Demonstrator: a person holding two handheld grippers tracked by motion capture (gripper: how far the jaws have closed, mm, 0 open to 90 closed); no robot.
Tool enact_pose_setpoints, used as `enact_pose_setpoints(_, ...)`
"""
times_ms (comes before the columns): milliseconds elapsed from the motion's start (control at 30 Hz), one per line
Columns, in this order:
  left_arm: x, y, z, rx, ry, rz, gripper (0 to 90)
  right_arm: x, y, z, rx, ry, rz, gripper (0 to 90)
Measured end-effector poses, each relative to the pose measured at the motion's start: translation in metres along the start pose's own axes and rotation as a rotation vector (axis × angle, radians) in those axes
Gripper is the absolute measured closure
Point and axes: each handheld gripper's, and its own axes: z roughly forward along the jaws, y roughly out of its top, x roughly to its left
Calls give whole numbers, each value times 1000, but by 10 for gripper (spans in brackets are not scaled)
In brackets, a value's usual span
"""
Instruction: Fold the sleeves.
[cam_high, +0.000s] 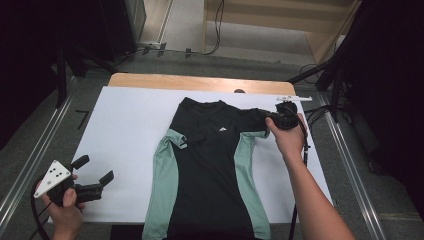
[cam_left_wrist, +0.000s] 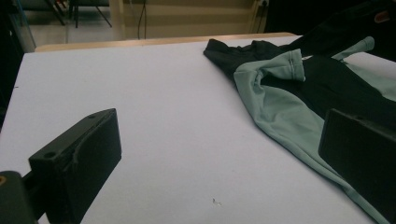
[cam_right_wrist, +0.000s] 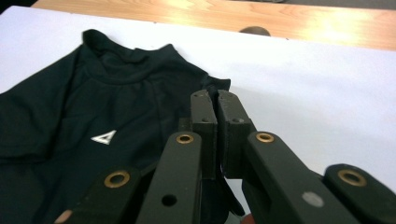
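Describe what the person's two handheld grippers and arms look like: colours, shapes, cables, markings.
Both grippers are black with two blocky jaws. The left gripper carries a grey three-cornered plate dotted with small dark holes, and a black cable loops from it. The right gripper shows brass-coloured rivets on its linkage in its own view, a white bar on top, and a black cable trailing along the forearm. Both forearms are bare, without sleeves.
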Motion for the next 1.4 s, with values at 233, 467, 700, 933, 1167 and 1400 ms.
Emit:
enact_pose_setpoints(233, 0, 0, 0, -1, 0, 0, 0, 16, 5, -2, -20, 30, -36, 846)
enact_pose_setpoints(467, -1, 1, -1, -10, 1, -1, 0, 26, 8, -4, -29, 53, -52, 846)
enact_pose_setpoints(700, -1, 1, -1, -9, -1, 4, 0, 39, 10, -2, -36, 80, -69, 846)
enact_pose_setpoints(933, -2, 2, -2, -11, 3, 5, 0, 53, 13, 0, -33, 100, -100, 846)
enact_pose_setpoints(1167, -1, 2, -2, -13, 1, 6, 0, 62, 13, 3, -28, 113, -115, 846)
enact_pose_setpoints(1400, -2, 2, -2, -14, 0, 5, 0, 71, 13, 6, -25, 131, -131, 846)
